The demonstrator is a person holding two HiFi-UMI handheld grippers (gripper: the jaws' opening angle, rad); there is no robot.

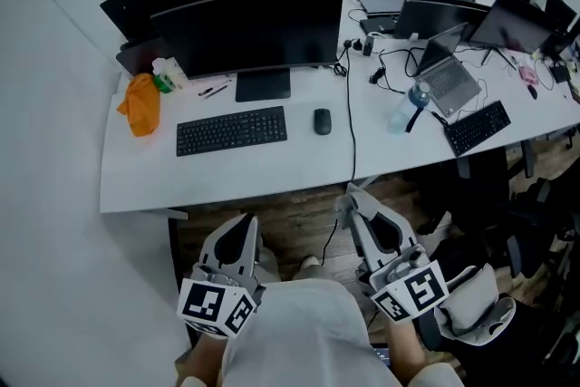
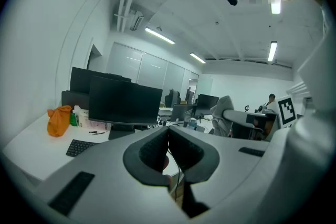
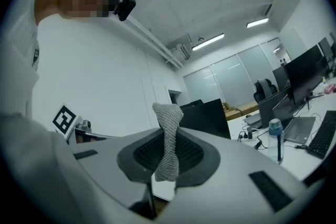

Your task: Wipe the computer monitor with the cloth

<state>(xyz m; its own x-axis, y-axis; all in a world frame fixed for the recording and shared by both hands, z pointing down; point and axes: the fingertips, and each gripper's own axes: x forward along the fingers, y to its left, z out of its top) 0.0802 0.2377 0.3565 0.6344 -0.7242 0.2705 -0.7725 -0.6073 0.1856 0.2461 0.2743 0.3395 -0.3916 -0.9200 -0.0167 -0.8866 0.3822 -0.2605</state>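
while both grippers hang low in front of the person, short of the near edge of the white desk (image 1: 272, 172), the wipe itself looks not yet begun. the right gripper (image 1: 355, 202) is pinching the cloth (image 3: 169, 113), a grey knitted strip that stands up between the jaws and droops out below them. the left gripper (image 2: 168, 134) has its jaws pressed together with nothing between them.

the monitor (image 1: 258, 30) stands toward the desk's back edge, left of its middle, dark and upright on its stand. a keyboard (image 1: 231, 130) and a mouse (image 1: 322, 120) lie in front of it, and an orange bundle (image 1: 140, 104) sits near the left edge. another dark screen seems to stand just behind it, though the head view is too dim there to be sure.

the cloth looks light, soft and limp, so it should drape onto the panel rather than scrape it. its coarse knit is unlikely to slip from a pinch on a bunched fold like this one. with only a narrow part showing past the jaws, the hard tips could meet the screen first, so more cloth leading would be safer. the monitor is probably light on its stand, with a fragile face. gentle pressure suits it, and the free left gripper would best steady it at the top edge or side frame, not on the screen.
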